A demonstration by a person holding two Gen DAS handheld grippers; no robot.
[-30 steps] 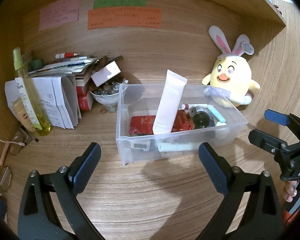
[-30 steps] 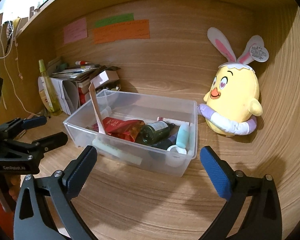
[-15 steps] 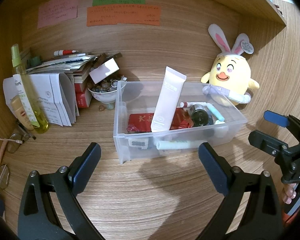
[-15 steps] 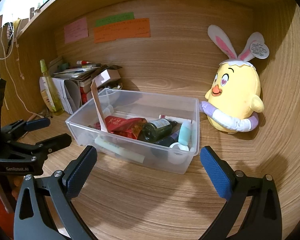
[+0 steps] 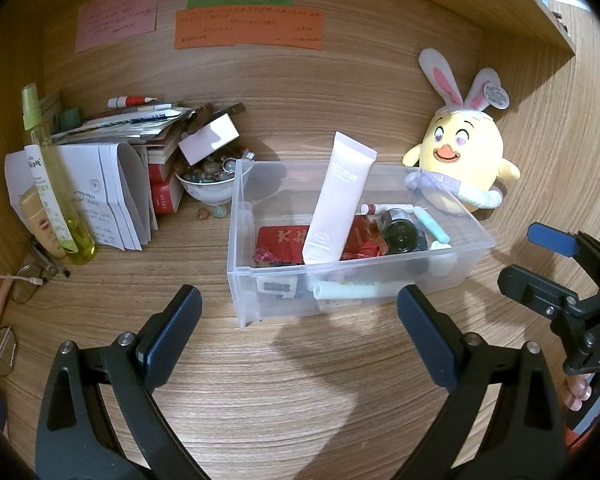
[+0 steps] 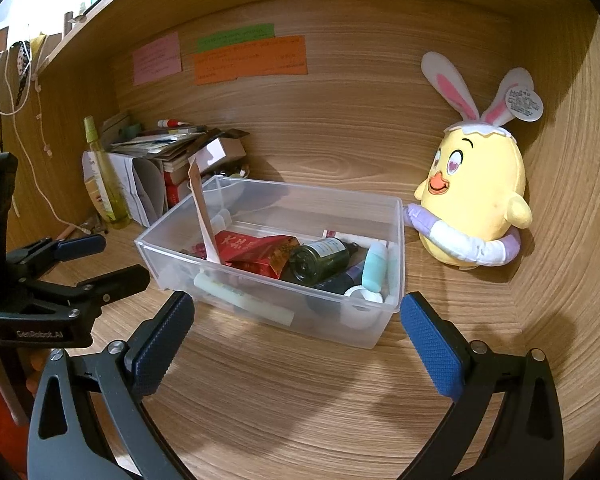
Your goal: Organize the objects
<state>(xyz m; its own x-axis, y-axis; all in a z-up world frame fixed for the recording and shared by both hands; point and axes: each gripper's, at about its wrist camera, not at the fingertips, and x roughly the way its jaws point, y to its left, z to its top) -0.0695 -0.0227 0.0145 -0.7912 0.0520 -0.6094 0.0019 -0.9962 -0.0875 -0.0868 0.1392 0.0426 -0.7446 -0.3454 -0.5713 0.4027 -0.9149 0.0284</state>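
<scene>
Bin [image 5: 244, 288] at middle of counter [image 5: 300, 392], near back wall. In bin: tube [image 5: 336, 204] leaning upright toward left half, packet [image 5: 280, 238] flat beneath it, bottle [image 5: 398, 232] lying toward right end, capped stick [image 5: 432, 226] right of bottle. Plush toy [image 5: 464, 152] behind bin's right end, arm touching rim. Bowl [image 5: 208, 192] just behind bin's left corner. Paper stack [image 5: 112, 184] left of bowl; spray bottle [image 5: 48, 176] upright, left of papers. Glasses [image 5: 28, 280] on counter at far left.
</scene>
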